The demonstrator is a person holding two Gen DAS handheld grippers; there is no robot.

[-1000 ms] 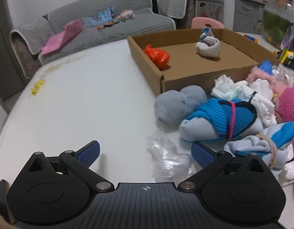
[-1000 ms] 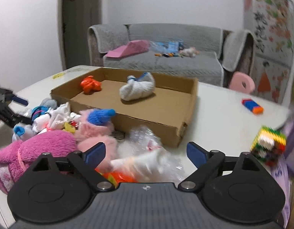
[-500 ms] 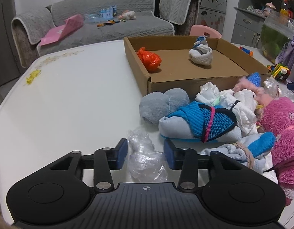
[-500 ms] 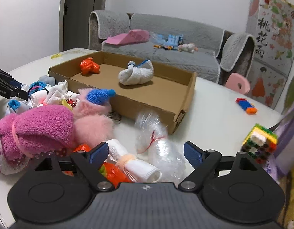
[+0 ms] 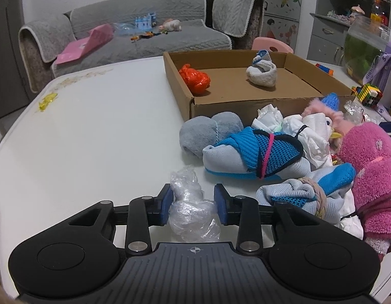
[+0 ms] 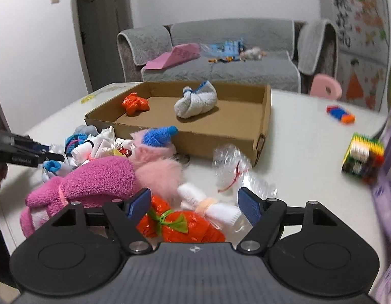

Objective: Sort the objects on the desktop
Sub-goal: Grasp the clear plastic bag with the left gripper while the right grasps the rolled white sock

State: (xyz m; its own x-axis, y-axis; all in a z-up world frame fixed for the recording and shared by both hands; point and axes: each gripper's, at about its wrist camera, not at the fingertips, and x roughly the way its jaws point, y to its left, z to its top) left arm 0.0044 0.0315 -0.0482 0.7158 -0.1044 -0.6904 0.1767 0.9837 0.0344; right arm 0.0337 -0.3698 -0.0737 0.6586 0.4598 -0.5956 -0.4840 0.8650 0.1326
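Two blue pads that stood wide a second ago now pinch the clear bag [image 5: 191,210] on the table [image 5: 94,131]: the left gripper [image 5: 193,204] has it, ready for the box [image 5: 242,101]. The right gripper [image 6: 193,204], jaws wide and empty, hovers over the orange bag [image 6: 181,224].

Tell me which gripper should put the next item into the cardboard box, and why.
Left. The left gripper is already closed on the clear plastic bag, with the cardboard box ahead of it. The right gripper is open, holding nothing, above an orange bag.
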